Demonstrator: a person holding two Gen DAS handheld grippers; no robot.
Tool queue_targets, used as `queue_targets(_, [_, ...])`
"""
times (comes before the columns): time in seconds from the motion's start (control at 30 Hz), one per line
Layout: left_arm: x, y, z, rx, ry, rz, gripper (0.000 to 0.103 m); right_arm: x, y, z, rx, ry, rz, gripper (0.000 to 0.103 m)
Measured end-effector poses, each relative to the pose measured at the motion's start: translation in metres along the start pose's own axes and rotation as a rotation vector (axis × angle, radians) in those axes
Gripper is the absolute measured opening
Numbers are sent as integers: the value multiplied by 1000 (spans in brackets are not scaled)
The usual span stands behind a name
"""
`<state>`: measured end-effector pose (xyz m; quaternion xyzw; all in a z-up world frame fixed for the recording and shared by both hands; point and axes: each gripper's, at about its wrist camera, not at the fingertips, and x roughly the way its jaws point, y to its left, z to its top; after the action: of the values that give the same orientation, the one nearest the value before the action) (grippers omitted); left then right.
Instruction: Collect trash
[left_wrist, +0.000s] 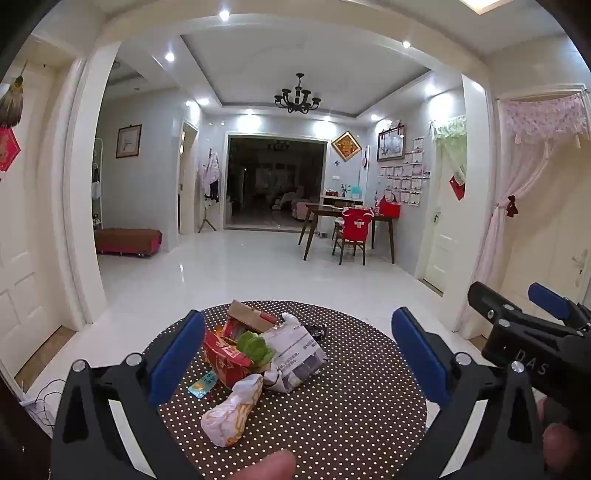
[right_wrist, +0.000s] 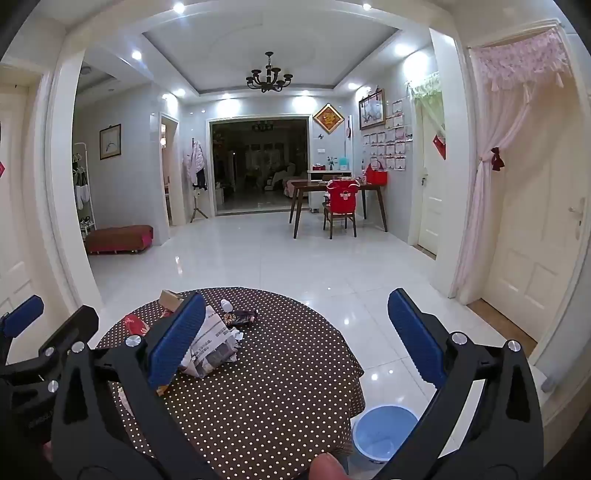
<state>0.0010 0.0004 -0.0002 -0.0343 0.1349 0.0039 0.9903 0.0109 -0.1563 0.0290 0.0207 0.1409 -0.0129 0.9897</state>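
Observation:
A pile of trash lies on a round brown polka-dot table (left_wrist: 332, 417): a crumpled white and orange wrapper (left_wrist: 231, 413), a red box (left_wrist: 225, 356), a green piece (left_wrist: 255, 347), crumpled newspaper (left_wrist: 295, 356), a cardboard box (left_wrist: 247, 317) and a small teal packet (left_wrist: 201, 384). My left gripper (left_wrist: 299, 365) is open and empty above the pile. My right gripper (right_wrist: 295, 339) is open and empty over the table's right side; it also shows in the left wrist view (left_wrist: 517, 306). The newspaper (right_wrist: 210, 347) and a dark wrapper (right_wrist: 240, 318) show in the right wrist view.
A light blue bucket (right_wrist: 380, 432) stands on the white tile floor at the table's (right_wrist: 277, 387) right front. Farther off are a wooden dining table with a chair (left_wrist: 351, 232), a low red bench (left_wrist: 127, 240) and closed doors on both sides.

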Motion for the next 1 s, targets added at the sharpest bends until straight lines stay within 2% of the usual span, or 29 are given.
queue_targets(0.23, [-11, 0, -4, -17, -26, 11, 99, 0, 1, 0, -1, -5, -6, 97])
queue_targets(0.3, [-3, 3, 2, -14, -3, -7, 99, -1, 1, -1, 2, -6, -1, 97])
queue_targets(0.57, [-4, 6, 6, -30, -7, -31, 99, 0, 1, -3, 10, -3, -2, 97])
queue_targets(1.0, [-5, 6, 1, -22, -20, -33, 99, 2, -4, -2, 14, -2, -1, 97])
